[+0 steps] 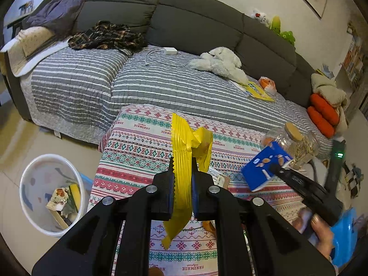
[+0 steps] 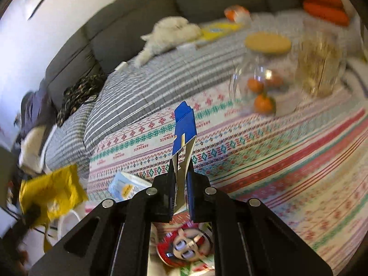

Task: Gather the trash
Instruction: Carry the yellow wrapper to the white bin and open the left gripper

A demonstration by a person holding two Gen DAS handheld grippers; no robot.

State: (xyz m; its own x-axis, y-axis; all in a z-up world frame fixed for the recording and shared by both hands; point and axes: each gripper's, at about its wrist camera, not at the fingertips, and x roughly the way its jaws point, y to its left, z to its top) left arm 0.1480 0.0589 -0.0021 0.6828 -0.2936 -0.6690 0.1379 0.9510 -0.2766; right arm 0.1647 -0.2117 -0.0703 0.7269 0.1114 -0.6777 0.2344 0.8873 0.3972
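Clamped between my left gripper's (image 1: 182,161) pads is a crinkled yellow foil wrapper (image 1: 184,151), held above the patterned tablecloth (image 1: 142,142); my right gripper (image 2: 181,163) pinches a flattened blue cardboard box (image 2: 184,124). A white plastic bin (image 1: 30,214) stands on the floor, lower left.

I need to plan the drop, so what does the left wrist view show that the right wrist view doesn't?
Only the left wrist view shows inside the white bin on the floor, trash already in it, and the charger clearly on the couch. Only the right wrist view shows the red cartoon wrapper and light blue packet on the patterned cloth. Both show the yellow wrapper in the left tongs, the blue box in the right tongs, and the jars.
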